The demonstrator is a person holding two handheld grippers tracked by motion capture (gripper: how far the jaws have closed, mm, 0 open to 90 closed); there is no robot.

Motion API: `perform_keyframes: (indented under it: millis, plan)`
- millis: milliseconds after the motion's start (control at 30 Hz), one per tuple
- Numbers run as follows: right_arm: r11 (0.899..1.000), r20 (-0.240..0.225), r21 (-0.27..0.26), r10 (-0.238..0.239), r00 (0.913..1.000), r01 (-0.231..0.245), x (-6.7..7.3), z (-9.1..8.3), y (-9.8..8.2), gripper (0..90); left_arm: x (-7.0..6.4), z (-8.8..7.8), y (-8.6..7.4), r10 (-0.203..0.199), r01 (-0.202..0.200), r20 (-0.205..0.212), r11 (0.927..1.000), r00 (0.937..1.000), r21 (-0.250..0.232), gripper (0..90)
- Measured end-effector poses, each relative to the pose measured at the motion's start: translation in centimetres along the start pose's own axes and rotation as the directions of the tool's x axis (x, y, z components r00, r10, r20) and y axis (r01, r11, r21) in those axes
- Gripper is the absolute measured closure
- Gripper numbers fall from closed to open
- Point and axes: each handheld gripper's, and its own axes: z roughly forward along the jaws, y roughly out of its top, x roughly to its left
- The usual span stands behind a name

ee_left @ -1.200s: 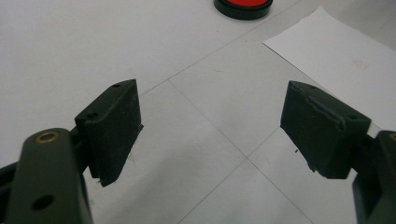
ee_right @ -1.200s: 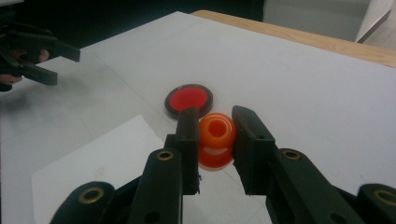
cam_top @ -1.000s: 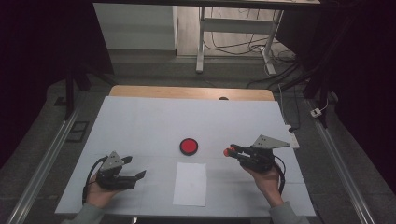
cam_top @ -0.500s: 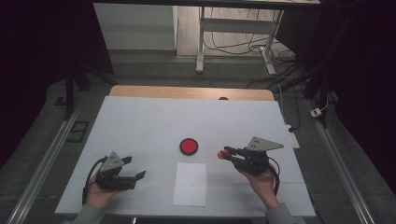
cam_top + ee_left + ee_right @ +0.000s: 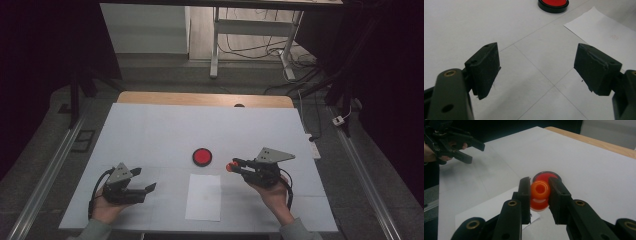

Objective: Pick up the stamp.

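Observation:
My right gripper (image 5: 233, 166) (image 5: 539, 195) is shut on a small orange-red stamp-like knob (image 5: 539, 195) (image 5: 232, 166), held just above the table. It points left toward a round red pad in a black case (image 5: 202, 157) (image 5: 545, 176) (image 5: 553, 3), which lies just beyond its tips. A white sheet of paper (image 5: 204, 196) (image 5: 602, 30) (image 5: 486, 211) lies in front of the pad. My left gripper (image 5: 148, 191) (image 5: 536, 67) rests low at the front left, open with nothing between its jaws; the right gripper view shows the left gripper (image 5: 475, 151) far off.
The white table top (image 5: 150, 130) has a wooden strip (image 5: 205, 99) along its far edge. Metal rails (image 5: 50, 170) run along both sides of the table. A desk frame and cables (image 5: 260, 45) stand on the floor beyond.
My right gripper has moved left with the knob, closer to the red pad. The left gripper has stayed where it was.

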Motion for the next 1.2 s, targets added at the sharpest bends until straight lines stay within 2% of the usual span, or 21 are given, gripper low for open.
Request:
perform_keyframes:
  millis: [533,1200]
  plan:
    - [1.000,-0.046,0.000,-0.016,0.9988,0.016,1.3,1.7,0.3,72.9,0.0,0.1,0.1,-0.001,0.001,0.001,1.0000,1.0000,0.000,21.6]
    - [1.000,-0.114,0.007,-0.024,0.9932,0.025,2.7,4.1,0.8,72.9,0.0,0.2,0.1,0.002,-0.002,0.000,1.0000,1.0000,0.005,22.0]
